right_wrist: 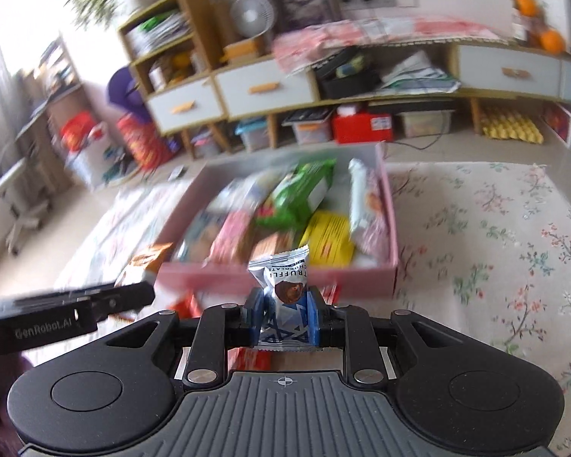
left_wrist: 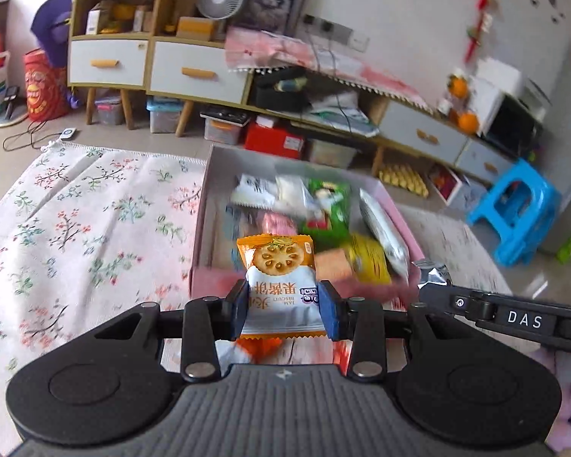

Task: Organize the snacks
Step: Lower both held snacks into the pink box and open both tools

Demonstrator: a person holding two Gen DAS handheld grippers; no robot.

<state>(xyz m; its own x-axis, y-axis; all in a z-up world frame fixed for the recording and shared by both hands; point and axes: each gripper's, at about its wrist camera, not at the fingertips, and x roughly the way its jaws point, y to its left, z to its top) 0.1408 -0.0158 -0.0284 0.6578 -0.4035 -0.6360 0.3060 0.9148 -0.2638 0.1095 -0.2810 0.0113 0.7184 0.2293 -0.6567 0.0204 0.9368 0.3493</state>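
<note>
My left gripper [left_wrist: 284, 310] is shut on an orange and white jam biscuit packet [left_wrist: 278, 274], held just before the near wall of the pink box [left_wrist: 205, 278]. My right gripper [right_wrist: 284, 316] is shut on a silver and blue truffle chocolate packet [right_wrist: 283, 293], held just before the near wall of the same pink box [right_wrist: 209, 280]. The box holds several snack packets, among them a green bag [right_wrist: 304, 194] and a yellow pack [right_wrist: 329, 242]. The right gripper shows at the right edge of the left wrist view [left_wrist: 430, 278]. The left gripper with its packet shows at the left in the right wrist view [right_wrist: 141, 285].
The box rests on a floral cloth [left_wrist: 76, 228] that also shows in the right wrist view [right_wrist: 495, 236]. Red and orange packets [right_wrist: 188, 302] lie on the cloth under the grippers. A blue stool [left_wrist: 521, 209] stands at the right. Low cabinets [left_wrist: 194, 68] with bins line the far wall.
</note>
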